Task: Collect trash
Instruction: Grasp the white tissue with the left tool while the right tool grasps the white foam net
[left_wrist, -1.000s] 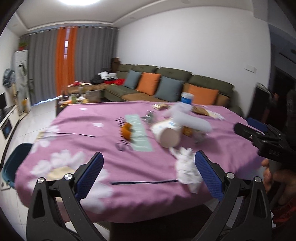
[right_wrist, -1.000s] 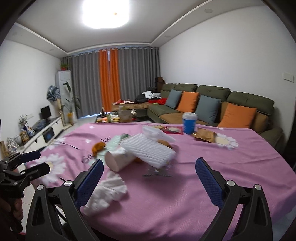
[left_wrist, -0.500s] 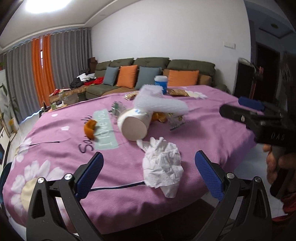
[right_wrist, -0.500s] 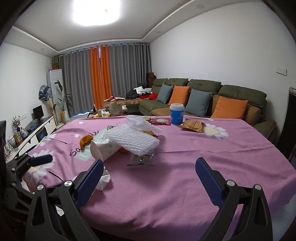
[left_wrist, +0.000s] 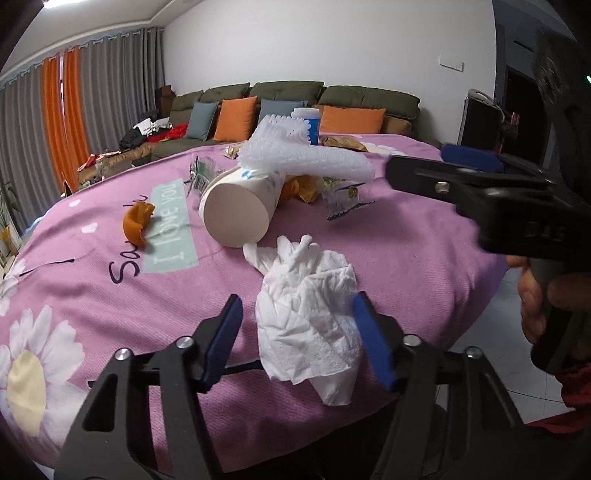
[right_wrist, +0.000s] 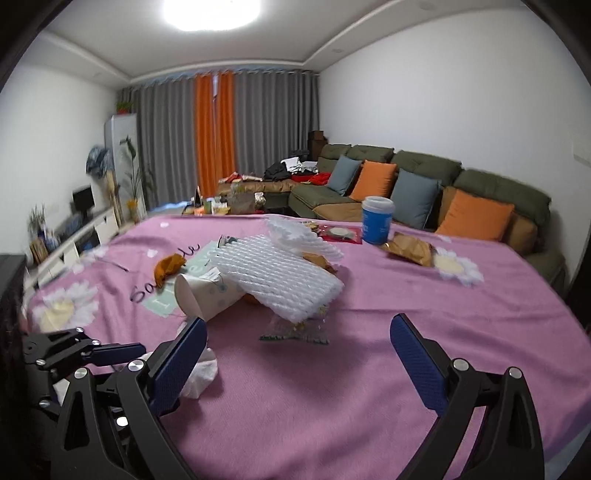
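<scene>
Now my left gripper (left_wrist: 297, 334) has been closing around the crumpled tissue (left_wrist: 308, 306), right pad touching, while my right gripper (right_wrist: 297, 354) gapes wide, empty.

— How does the left gripper (left_wrist: 297, 328) stand?
— Tilted down, its jaws have just been closing; the right pad touches a tissue (left_wrist: 308, 314), the left pad is still clear of it.
— And the right gripper (right_wrist: 299, 354)?
— Jaws wide apart, nothing between them. A hand (left_wrist: 543, 295) grips its handle, seen from the left wrist.
</scene>
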